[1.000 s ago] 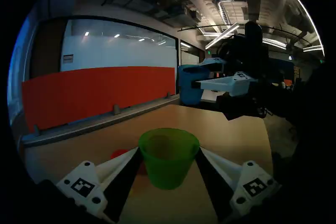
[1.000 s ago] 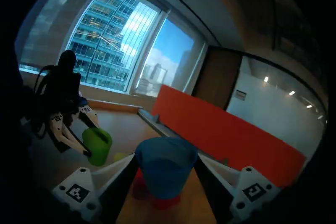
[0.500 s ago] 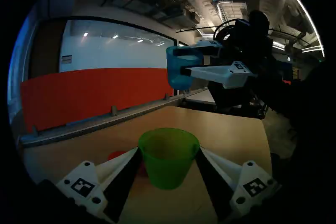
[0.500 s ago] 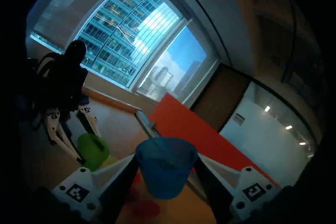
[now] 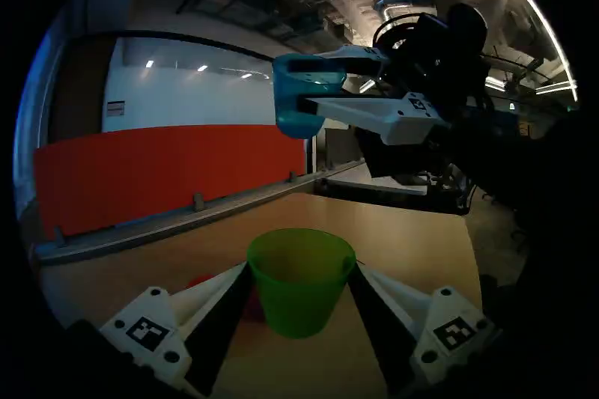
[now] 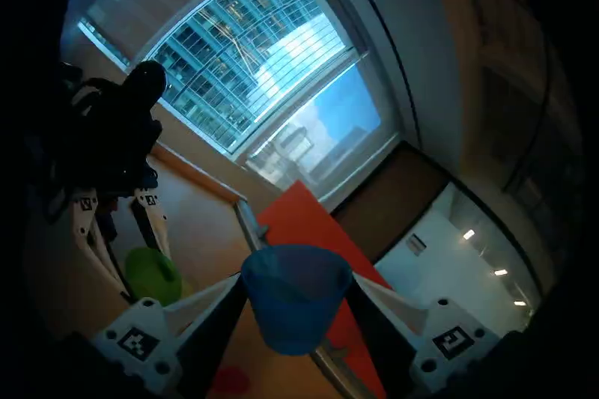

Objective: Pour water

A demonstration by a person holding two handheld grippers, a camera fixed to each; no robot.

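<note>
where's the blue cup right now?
The blue cup is clamped in the right gripper; in the left gripper view it hangs upper centre, above the green cup.

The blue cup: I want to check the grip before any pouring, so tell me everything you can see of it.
The blue cup is a plain tapered tumbler, plastic by its look, wider at the rim than the base. The right gripper clamps it, one finger on each side wall. In the left gripper view it hangs well above the table and higher than the green cup. Its contents cannot be told.
</note>
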